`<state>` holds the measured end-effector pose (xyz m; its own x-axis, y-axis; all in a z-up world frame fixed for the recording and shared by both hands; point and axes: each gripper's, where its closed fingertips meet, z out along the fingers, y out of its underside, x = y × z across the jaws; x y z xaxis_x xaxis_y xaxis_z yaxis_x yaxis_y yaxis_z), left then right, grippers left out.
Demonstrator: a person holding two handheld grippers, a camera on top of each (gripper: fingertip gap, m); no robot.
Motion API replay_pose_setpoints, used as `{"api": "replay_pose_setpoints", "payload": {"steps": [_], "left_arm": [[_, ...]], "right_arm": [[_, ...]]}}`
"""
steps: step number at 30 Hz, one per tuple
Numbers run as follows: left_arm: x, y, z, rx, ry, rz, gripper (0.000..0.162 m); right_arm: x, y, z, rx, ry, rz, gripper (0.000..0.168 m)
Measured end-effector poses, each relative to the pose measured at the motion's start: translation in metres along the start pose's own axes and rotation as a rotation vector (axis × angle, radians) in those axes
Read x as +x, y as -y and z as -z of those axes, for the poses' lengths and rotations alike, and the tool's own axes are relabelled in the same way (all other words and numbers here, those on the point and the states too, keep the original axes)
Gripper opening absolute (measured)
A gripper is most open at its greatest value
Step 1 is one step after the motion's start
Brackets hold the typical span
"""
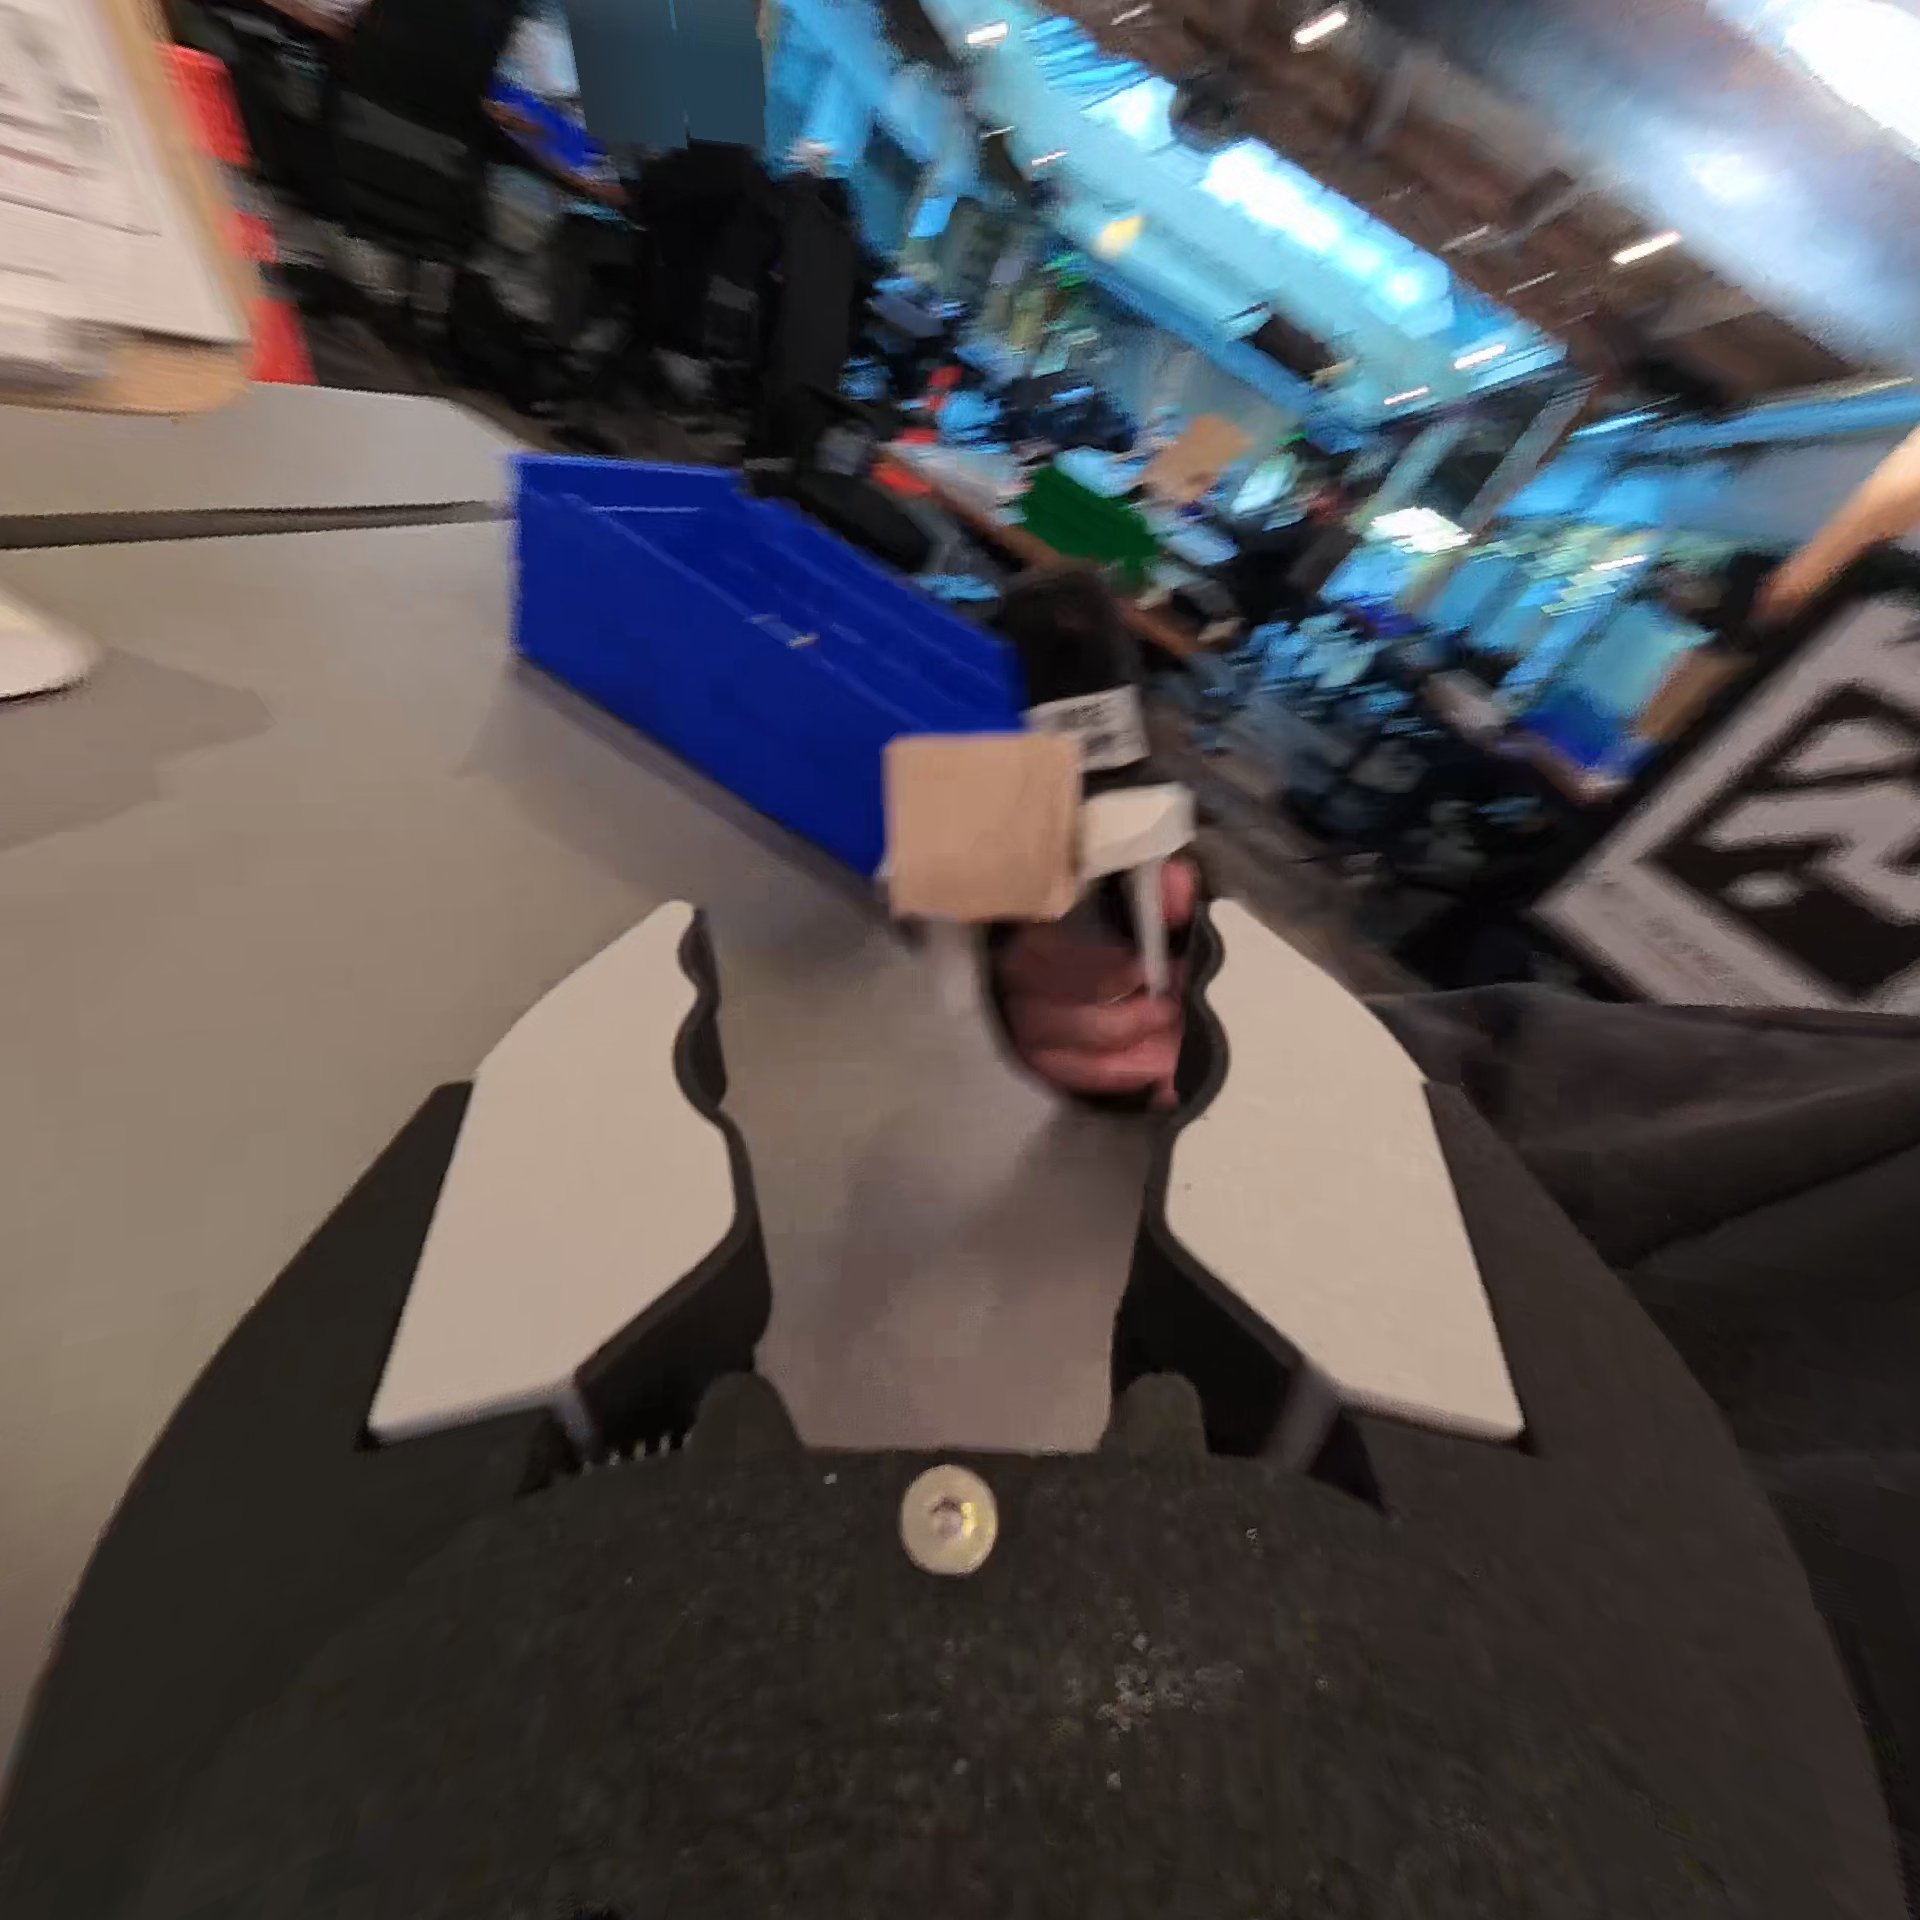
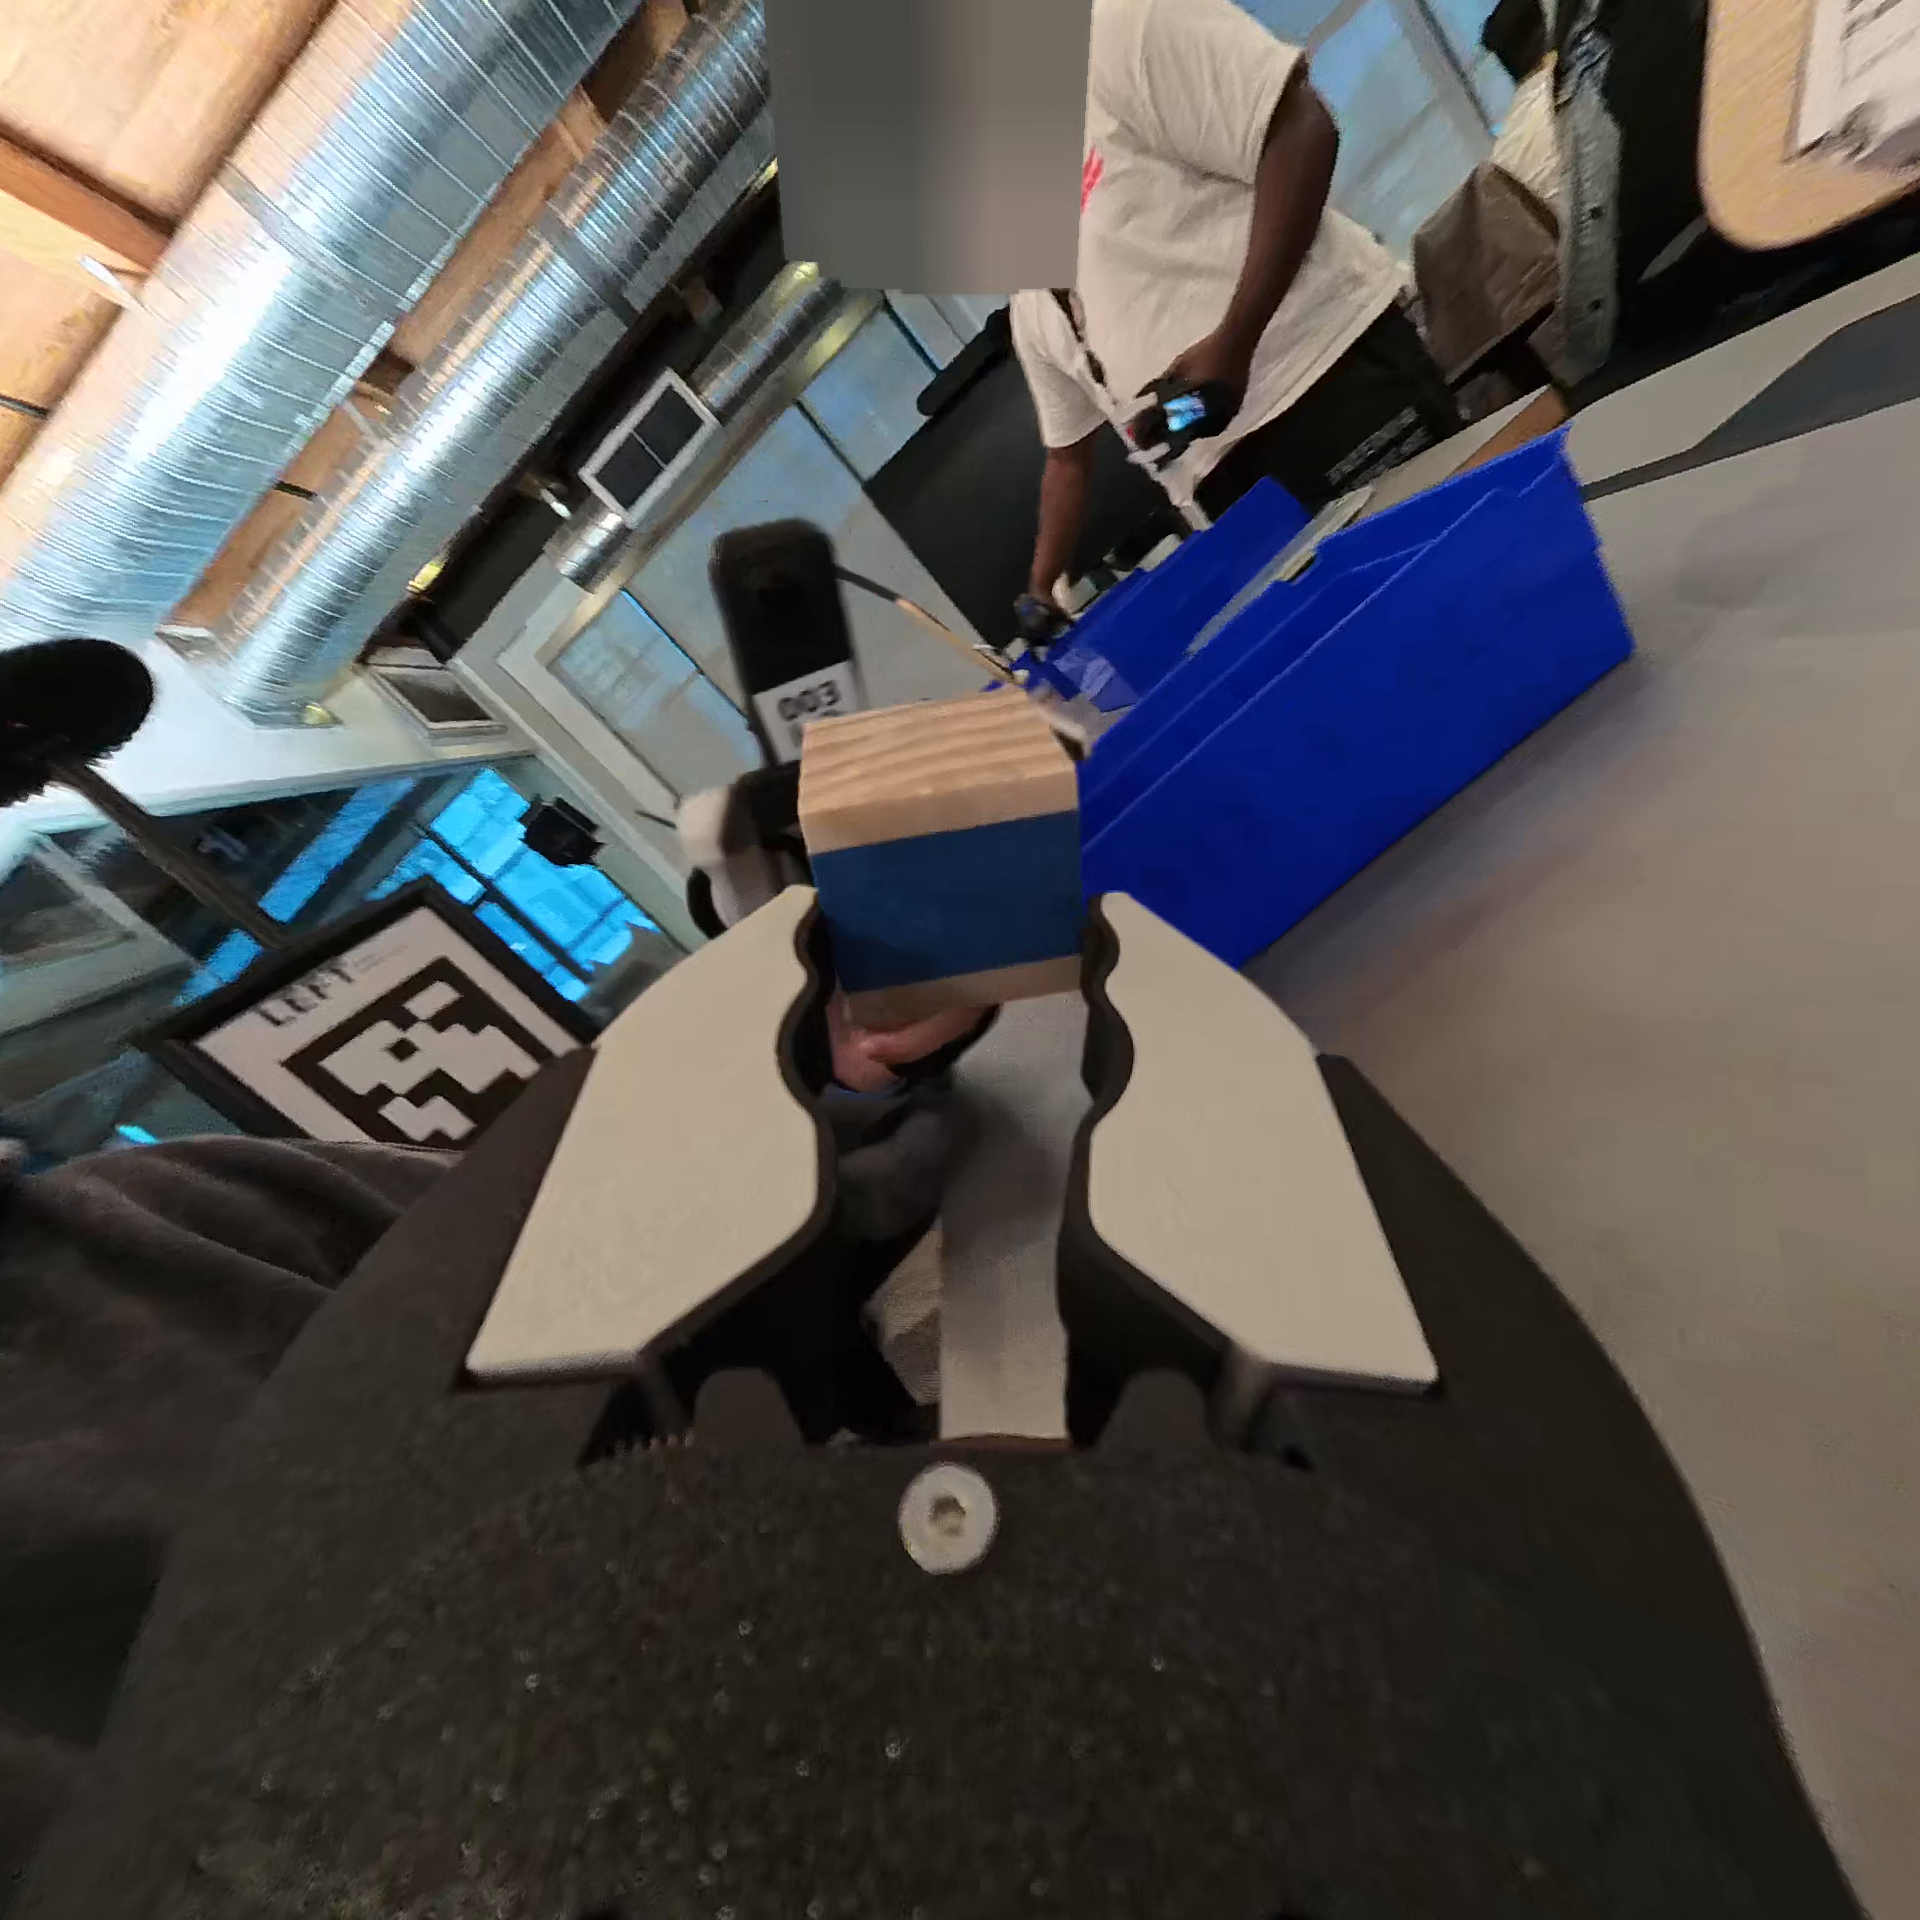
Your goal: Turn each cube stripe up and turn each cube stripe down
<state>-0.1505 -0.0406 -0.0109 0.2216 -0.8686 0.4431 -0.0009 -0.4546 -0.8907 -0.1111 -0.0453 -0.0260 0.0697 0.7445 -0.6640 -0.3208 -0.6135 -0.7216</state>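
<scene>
The cube (image 2: 940, 862) sits between the tips of my right tool (image 2: 945, 951), lifted clear of the grey table (image 2: 1662, 1039). Its wooden, ridged face points up and toward the camera, and a wide blue stripe (image 2: 951, 914) wraps the face below it; the cube's underside is hidden. My right tool's fingers (image 2: 686, 1143) are pressed to its two sides, holding it. In the left wrist view the same cube (image 1: 982, 826) shows only a plain wooden face, blurred, with the right tool (image 1: 1101, 821) behind it and a hand (image 1: 1091, 1029) partly covered by it. My left tool (image 1: 951, 914) is spread wide with nothing in it, just short of the cube. Beyond the cube a blue bin (image 2: 1351, 727) stands on the table near its far edge; what it contains I cannot see. A person (image 2: 1195, 260) in a white shirt stands behind the bin, the head blurred out.
</scene>
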Motion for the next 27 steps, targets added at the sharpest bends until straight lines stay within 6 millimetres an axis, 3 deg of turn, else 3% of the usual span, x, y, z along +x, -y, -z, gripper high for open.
{"api": "replay_pose_setpoints", "payload": {"steps": [3, 5, 7, 11, 14, 17, 20, 23, 27], "left_arm": [[-0.042, -0.042, 0.019, -0.122, 0.421, -0.137, 0.076], [-0.052, -0.069, 0.022, -0.212, 0.542, -0.194, 0.07], [-0.049, -0.087, 0.014, -0.283, 0.531, -0.202, 0.07], [-0.042, -0.106, 0.001, -0.358, 0.465, -0.207, 0.068], [-0.041, -0.11, 0.002, -0.378, 0.464, -0.225, 0.065], [-0.039, -0.11, 0.003, -0.395, 0.452, -0.232, 0.065], [-0.039, -0.113, 0.004, -0.415, 0.442, -0.22, 0.064], [-0.037, -0.117, 0.003, -0.43, 0.425, -0.211, 0.063], [-0.043, -0.116, 0.008, -0.446, 0.482, -0.245, 0.064]], "right_arm": [[0.009, 0.003, 0.017, -0.011, -0.128, 0.117, 0.046], [0.019, 0.004, 0.026, -0.029, -0.226, 0.185, 0.046], [0.027, 0.005, 0.031, -0.045, -0.298, 0.224, 0.046], [0.032, 0.011, 0.037, -0.094, -0.387, 0.284, 0.046], [0.021, 0.057, 0.063, -0.095, -0.542, 0.407, 0.046], [0.013, 0.116, 0.114, -0.179, -0.799, 0.521, 0.046], [0.032, 0.151, 0.19, -0.335, -1.15, 0.509, 0.046], [0.07, 0.141, 0.255, -0.474, -1.366, 0.287, 0.046], [0.114, 0.108, 0.312, -0.654, -1.53, 0.02, 0.046]]}}
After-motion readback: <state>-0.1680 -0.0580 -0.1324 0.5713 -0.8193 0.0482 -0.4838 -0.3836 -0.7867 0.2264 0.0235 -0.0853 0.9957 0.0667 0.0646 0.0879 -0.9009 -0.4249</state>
